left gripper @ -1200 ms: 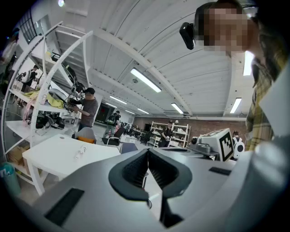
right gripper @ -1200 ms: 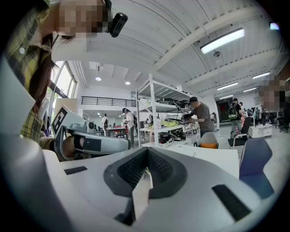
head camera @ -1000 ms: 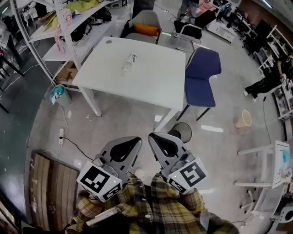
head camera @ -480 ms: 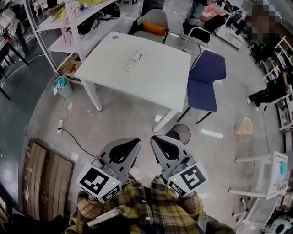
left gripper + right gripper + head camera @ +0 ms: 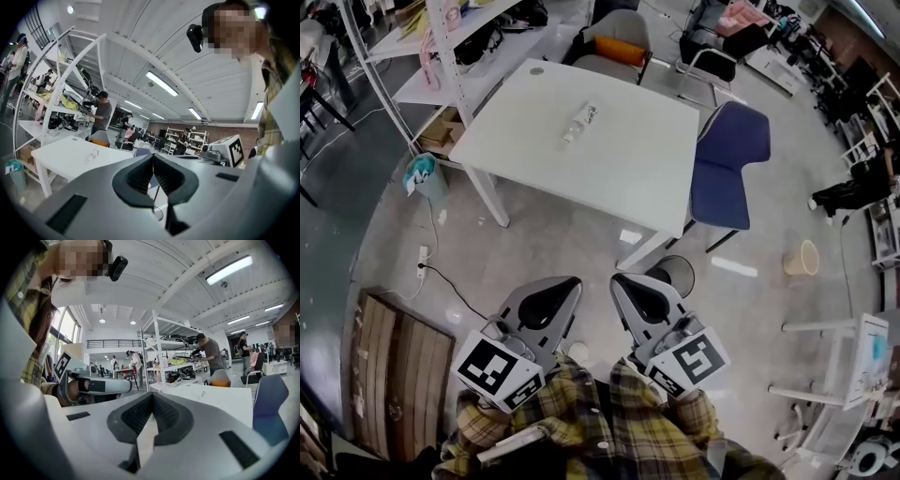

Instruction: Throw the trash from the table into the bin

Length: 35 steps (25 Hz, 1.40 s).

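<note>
1. Currently, the left tool [image 5: 569, 281] and right tool [image 5: 617, 279] sit side by side. Each has its jaws pressed together with nothing between them.
2. Trash: a clear bottle [image 5: 580, 122] lies on its side on the white table [image 5: 628, 169], well ahead of both tools. Its label print is too small to read.
3. The black bin [image 5: 677, 270] stands on the floor just ahead of the right tool, near the table's corner. It is partly behind that tool, and its contents cannot be made out.
4. The teal bin [image 5: 423, 178] is far ahead and left of the left tool. Something pale shows at its rim, unclear what.
</note>
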### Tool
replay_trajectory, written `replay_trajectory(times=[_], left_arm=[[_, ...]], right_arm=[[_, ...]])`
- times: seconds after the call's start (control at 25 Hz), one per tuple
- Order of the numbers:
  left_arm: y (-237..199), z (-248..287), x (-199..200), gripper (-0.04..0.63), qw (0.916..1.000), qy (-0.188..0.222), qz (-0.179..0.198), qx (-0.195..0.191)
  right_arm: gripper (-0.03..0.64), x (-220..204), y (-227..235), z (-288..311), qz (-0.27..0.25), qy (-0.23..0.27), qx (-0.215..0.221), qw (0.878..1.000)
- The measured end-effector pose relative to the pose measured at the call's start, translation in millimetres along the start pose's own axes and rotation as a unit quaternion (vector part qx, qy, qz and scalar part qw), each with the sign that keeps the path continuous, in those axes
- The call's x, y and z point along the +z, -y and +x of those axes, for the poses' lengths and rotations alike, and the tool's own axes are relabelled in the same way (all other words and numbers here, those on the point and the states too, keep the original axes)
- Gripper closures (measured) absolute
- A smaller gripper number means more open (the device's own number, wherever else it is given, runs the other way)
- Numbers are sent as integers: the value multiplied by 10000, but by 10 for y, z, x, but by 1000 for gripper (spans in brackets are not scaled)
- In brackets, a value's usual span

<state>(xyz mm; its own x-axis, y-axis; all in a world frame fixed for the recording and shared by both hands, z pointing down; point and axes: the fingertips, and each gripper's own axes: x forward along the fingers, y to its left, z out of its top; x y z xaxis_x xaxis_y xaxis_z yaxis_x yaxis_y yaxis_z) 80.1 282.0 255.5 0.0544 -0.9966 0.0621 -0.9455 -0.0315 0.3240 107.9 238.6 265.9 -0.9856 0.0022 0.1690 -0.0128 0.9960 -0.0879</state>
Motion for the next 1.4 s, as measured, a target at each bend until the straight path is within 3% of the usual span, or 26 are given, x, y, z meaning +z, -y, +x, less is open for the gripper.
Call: replay_trajectory(times=[0.72, 1.08, 1.4], left_arm=[[-1971, 259, 687, 584, 9991, -195, 48, -380], [-2417, 382, 617, 584, 9969, -401, -231, -644], [-2766, 793, 676, 584, 9966, -440, -265, -637]], right_arm=[[618, 266, 560, 1743, 227, -46, -925, 9954], [618, 273, 664, 2165, 334, -125, -1180, 9924], [618, 226, 1177, 2423, 333, -291, -1378, 9895]])
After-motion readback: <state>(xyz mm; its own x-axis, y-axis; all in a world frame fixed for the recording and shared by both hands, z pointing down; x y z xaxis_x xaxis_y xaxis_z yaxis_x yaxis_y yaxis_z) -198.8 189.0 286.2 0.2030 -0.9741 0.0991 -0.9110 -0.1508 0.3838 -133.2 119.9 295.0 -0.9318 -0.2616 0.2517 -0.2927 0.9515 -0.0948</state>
